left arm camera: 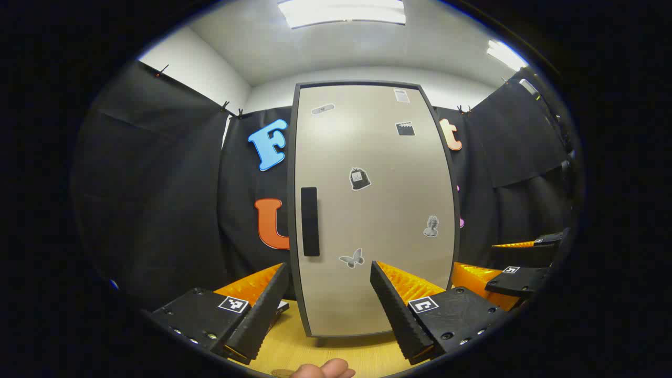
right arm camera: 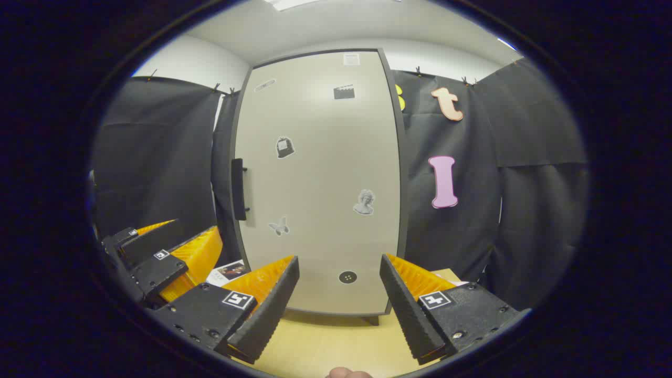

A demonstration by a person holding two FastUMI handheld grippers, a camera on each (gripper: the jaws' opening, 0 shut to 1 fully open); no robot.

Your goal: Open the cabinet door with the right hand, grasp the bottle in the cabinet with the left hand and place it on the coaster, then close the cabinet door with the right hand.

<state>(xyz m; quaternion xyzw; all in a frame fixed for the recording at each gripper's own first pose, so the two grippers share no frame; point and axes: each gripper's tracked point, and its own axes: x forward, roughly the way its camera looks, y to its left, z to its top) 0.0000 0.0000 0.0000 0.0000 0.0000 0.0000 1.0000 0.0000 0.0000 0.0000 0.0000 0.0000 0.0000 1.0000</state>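
The room is bright. Light comes from long ceiling lamps (left arm camera: 341,11) at the top of the left gripper view, and they glow so white that their edges wash out. A second lamp (left arm camera: 505,54) shines at the upper right. The cabinet door (left arm camera: 367,210) looks evenly lit, with a soft pale shine near its top. A thin dark shadow lies on the wooden table (right arm camera: 336,341) under the cabinet. Both pictures are sharp in the middle. The fisheye lens bends straight lines, so the door bulges like a barrel. Near the rim, things get darker and maybe a bit blurry.
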